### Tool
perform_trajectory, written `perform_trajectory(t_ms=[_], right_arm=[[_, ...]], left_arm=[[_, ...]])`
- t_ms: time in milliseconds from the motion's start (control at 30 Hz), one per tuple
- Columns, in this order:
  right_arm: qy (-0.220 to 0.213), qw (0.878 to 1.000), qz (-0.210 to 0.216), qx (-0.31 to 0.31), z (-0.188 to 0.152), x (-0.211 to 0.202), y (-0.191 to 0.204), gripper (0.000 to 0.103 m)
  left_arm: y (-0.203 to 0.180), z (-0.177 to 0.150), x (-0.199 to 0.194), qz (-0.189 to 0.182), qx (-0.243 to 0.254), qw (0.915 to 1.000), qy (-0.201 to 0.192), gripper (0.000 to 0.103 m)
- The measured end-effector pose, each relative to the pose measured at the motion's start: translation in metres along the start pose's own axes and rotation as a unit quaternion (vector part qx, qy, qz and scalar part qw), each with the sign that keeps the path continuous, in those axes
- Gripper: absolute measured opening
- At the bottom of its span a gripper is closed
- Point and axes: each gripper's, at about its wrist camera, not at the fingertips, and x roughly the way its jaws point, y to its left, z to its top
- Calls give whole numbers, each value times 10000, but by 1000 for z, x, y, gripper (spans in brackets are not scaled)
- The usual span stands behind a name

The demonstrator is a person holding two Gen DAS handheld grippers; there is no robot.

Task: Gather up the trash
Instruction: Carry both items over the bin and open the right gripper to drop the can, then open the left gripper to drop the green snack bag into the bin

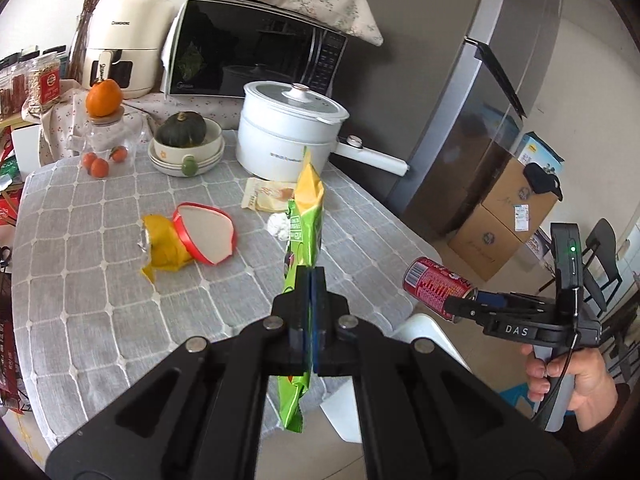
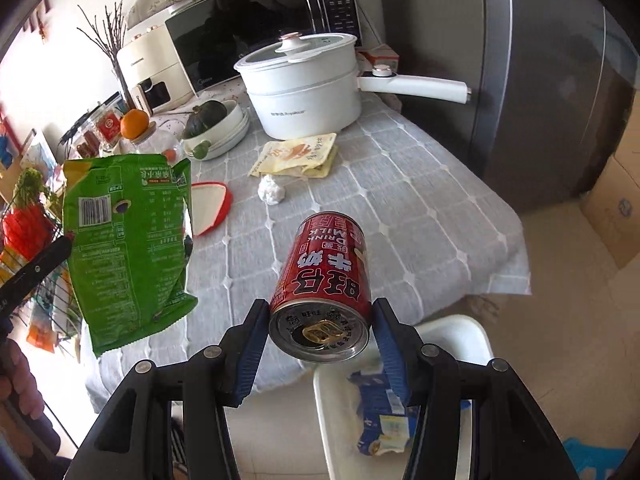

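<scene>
My left gripper [image 1: 311,276] is shut on a green snack bag [image 1: 306,216] and holds it up over the near table edge; the bag also shows in the right wrist view [image 2: 128,248]. My right gripper [image 2: 320,308] is shut on a red milk drink can [image 2: 326,276], held on its side above a white bin [image 2: 332,420]. The can [image 1: 438,286] and right gripper [image 1: 466,300] show at the right of the left wrist view. On the grey tablecloth [image 1: 120,300] lie a yellow wrapper [image 1: 164,246], a red-rimmed lid [image 1: 206,234], a crumpled tissue [image 2: 272,190] and a pale yellow packet [image 2: 298,154].
A white pot [image 1: 290,128] with a long handle, stacked bowls holding a squash [image 1: 182,132], oranges [image 1: 98,164], a microwave [image 1: 256,60] and an air fryer [image 1: 122,44] stand at the back. A fridge [image 1: 480,100] and cardboard boxes [image 1: 504,216] are to the right. The bin holds a blue carton [image 2: 380,420].
</scene>
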Motion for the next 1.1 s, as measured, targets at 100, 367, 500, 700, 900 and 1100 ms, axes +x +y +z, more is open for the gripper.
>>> perform_trajectory(t_ms=[100,367,500,700,900,1100], right_arm=[[123,9997,-56,207,-18,-9,-23,53],[463,9969,-222,592,-53,-23,-82,54],[798,9932,-357,766,-74,-15,-107,54],[1027,9892,-347,983,-92,-6,-129,54],[720,9917,-368,1004,-92,-26,-140,63],[601,9915,-360,1096,-90,-35,-150,65]], left_arm=[[-18,-12,-2,-210,83,9997,62,1],[-65,-37,15,-690,391,9960,412,1],[-83,-45,26,-893,450,9933,576,1],[-110,-55,46,-1009,641,9897,788,1],[-131,-69,68,-1013,789,9861,1052,1],[-147,-84,91,-927,1016,9817,1314,1]])
